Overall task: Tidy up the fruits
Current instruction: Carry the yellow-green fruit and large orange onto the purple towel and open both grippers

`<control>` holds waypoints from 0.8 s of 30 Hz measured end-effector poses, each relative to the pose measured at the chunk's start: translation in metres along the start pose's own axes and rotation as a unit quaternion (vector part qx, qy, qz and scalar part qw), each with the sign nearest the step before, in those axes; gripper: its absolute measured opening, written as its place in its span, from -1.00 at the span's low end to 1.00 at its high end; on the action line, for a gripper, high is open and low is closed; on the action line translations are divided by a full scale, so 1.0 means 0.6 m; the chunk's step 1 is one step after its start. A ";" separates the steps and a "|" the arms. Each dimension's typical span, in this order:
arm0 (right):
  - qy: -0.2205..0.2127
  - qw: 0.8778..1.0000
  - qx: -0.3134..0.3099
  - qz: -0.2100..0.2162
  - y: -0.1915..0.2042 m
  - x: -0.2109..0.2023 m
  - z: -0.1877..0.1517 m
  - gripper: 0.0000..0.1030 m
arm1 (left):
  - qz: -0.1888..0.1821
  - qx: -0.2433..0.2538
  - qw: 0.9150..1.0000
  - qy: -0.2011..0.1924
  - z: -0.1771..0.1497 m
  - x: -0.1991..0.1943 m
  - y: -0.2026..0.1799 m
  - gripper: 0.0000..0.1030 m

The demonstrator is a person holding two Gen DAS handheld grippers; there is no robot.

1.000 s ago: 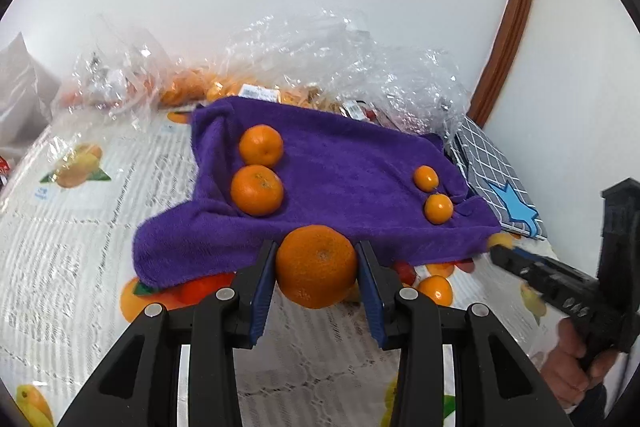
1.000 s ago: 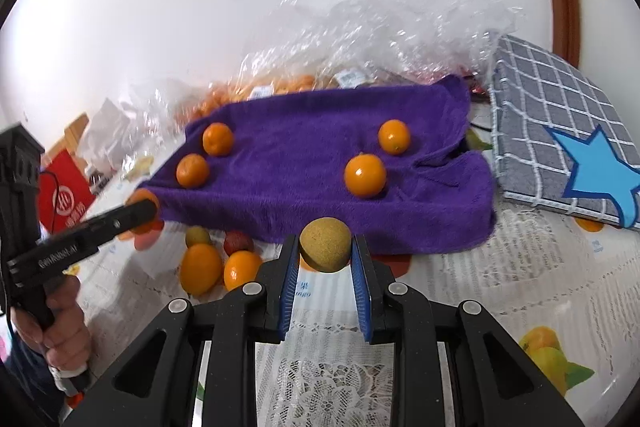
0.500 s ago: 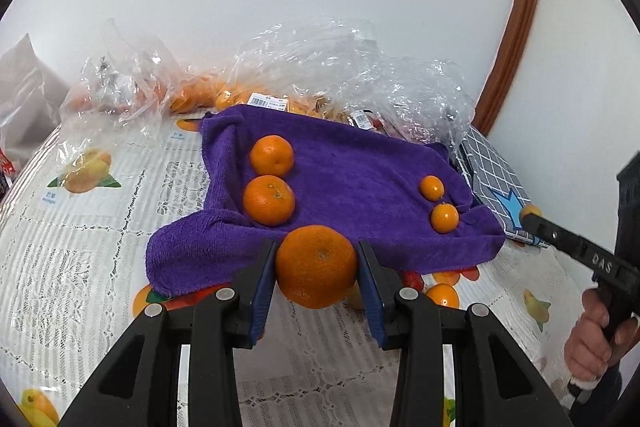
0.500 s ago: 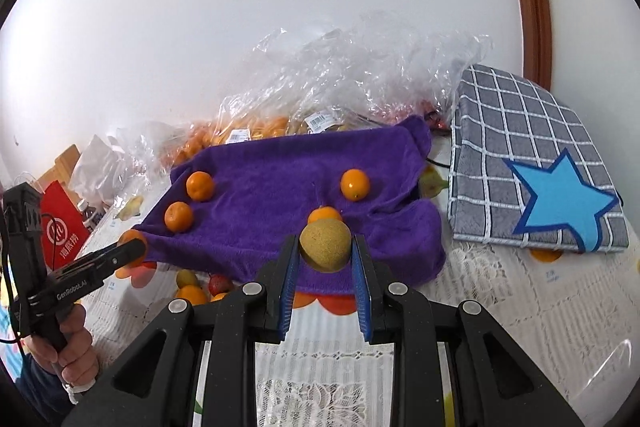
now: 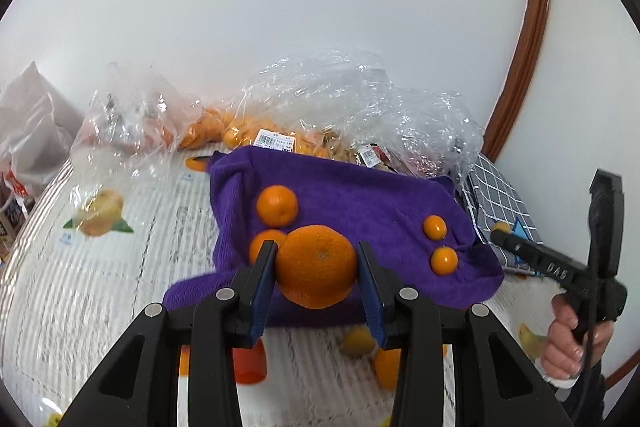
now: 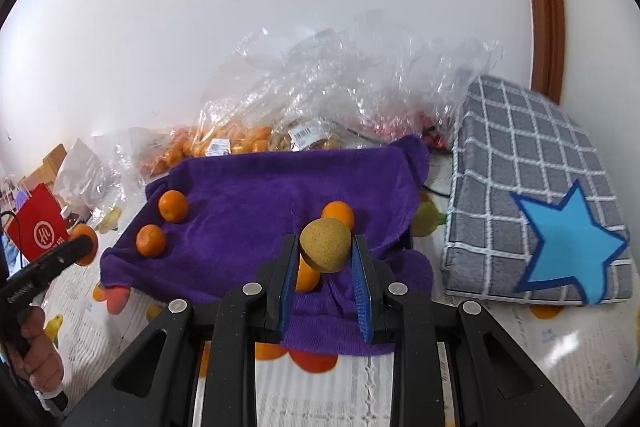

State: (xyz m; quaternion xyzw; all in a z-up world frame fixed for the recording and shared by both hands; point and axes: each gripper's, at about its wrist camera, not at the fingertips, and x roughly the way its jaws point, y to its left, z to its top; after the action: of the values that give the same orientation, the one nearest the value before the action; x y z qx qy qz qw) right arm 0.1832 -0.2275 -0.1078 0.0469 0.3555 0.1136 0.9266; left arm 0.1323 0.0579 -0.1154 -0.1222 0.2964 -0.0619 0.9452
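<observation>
Your left gripper (image 5: 316, 267) is clamped on a large orange (image 5: 316, 265), and your right gripper (image 6: 325, 255) is clamped on a brownish-yellow round fruit (image 6: 325, 245). Both hang above the near edge of the purple towel (image 5: 360, 203), likely so each can join its group: bigger oranges (image 5: 277, 205) left, smaller ones (image 5: 435, 227) right. Your grippers are raised, angled down towards the tabletop (image 5: 100, 287).

The towel (image 6: 280, 195) is deep purple, the cushion (image 6: 532, 211) is grey with white checks and a blue star, and the tablecloth (image 5: 80, 287) is white with printed fruits.
</observation>
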 end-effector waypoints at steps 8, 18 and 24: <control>0.033 0.999 0.016 -0.001 -0.018 0.053 -0.004 -0.50 | -0.004 -0.010 1.000 0.011 0.024 0.055 -0.022 -0.27; 0.055 0.998 0.015 -0.012 -0.021 0.073 -0.014 -0.50 | 0.011 -0.020 0.999 0.038 0.013 0.143 -0.042 -0.27; 0.071 0.997 0.020 -0.015 -0.026 0.088 -0.021 -0.50 | 0.016 -0.011 0.999 0.028 0.000 0.156 -0.045 -0.27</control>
State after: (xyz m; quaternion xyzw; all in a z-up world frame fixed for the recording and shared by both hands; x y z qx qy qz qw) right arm 0.2158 -0.2298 -0.1538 0.0521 0.4236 0.0960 0.8992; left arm 0.2075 0.0141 -0.1594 -0.1261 0.3253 -0.0471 0.9360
